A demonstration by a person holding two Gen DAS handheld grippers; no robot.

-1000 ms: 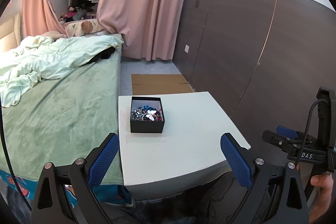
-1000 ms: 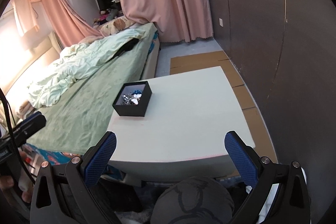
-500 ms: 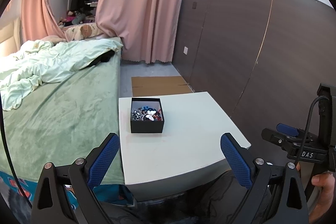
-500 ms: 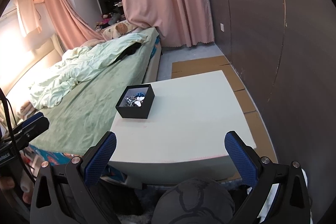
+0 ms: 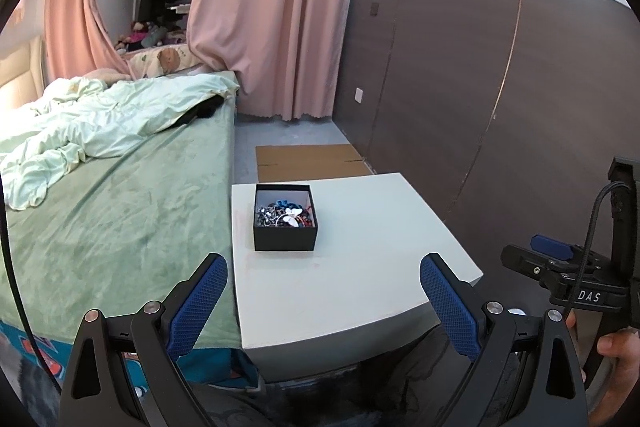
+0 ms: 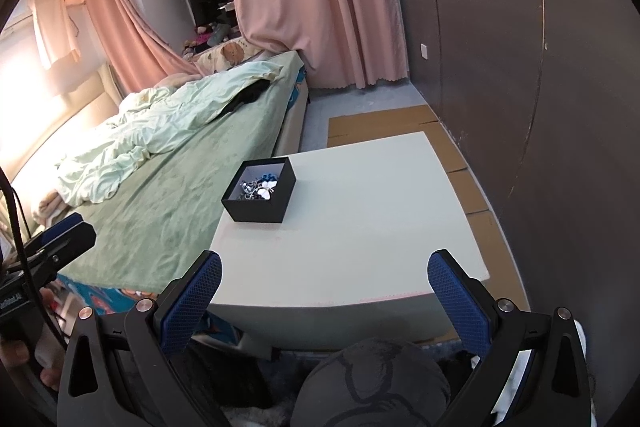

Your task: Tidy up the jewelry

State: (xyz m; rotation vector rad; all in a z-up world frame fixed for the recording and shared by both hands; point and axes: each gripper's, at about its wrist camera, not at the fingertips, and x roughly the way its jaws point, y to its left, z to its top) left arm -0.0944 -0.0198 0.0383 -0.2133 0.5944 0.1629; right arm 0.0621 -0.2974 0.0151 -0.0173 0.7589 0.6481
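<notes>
While I look along the left wrist view, my left hand-held gripper (image 5: 322, 287) hangs with its jaws spread wide and nothing between them, short of the near edge of the white table (image 5: 360, 291). The black box (image 5: 285, 217) sits on the table's far left part, close to the edge by the bed (image 5: 120, 195), with the jewelry (image 5: 285, 215) heaped in a tangle inside. The right hand-held gripper (image 5: 560, 263) shows at the right edge, off the table.

In the right wrist view, my right hand-held gripper (image 6: 325, 287) is equally wide and empty, also short of the table (image 6: 360, 247); the box (image 6: 259, 195) lies ahead and to the left.

My worry: the pieces look knotted, so lifting one may drag others out, and a nudge could push the light box off toward the bed.

Against the frame a second ago, the box sits a little further off in both views, and more of the wall shows above; both grippers remain just as wide
</notes>
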